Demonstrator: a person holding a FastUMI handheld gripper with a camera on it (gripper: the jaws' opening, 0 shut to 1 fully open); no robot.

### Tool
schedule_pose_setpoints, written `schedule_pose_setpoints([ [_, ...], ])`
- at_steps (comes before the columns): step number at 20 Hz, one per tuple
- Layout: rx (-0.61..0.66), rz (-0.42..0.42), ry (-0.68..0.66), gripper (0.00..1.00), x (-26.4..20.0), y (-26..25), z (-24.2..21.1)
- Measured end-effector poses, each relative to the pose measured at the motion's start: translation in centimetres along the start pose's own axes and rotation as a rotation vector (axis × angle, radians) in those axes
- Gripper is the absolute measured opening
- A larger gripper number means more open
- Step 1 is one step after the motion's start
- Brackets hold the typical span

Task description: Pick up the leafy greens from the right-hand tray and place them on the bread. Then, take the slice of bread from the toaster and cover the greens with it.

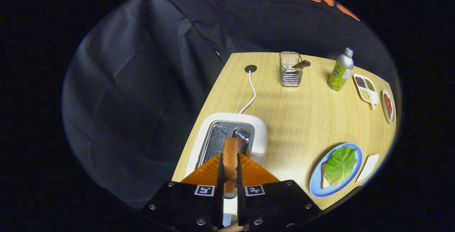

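Leafy greens hide most of bread; toaster slice lower part hidden between jaws.

Cloth-walled booth, toaster on table

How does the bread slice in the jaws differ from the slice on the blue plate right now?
The held bread slice stands on edge, clamped by the gripper above the toaster; the plate slice lies flat on the blue plate. The held slice is bare; the plate slice is mostly covered by leafy greens, one corner showing. Both have brown crusts.
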State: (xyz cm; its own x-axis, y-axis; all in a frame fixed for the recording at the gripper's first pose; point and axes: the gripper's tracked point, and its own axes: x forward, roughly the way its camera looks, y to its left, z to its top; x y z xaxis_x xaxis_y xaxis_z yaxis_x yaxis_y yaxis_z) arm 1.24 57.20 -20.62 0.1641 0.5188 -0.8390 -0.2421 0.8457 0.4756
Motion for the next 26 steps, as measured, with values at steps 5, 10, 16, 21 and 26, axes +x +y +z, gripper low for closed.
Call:
schedule_pose_setpoints([
  [5, 0.058, 0.086, -0.099, 0.14, -4.0, -0.9, 1.7],
  [10, 0.087, 0.190, -0.164, 0.13, -8.8, -2.0, 2.0],
  [16, 0.110, 0.230, -0.201, 0.13, -11.1, -6.2, 0.8],
  [21, 0.130, 0.211, -0.189, 0.13, -10.8, -11.2, -0.6],
  [26, 0.132, 0.214, -0.175, 0.13, -10.8, -14.7, -2.1],
])
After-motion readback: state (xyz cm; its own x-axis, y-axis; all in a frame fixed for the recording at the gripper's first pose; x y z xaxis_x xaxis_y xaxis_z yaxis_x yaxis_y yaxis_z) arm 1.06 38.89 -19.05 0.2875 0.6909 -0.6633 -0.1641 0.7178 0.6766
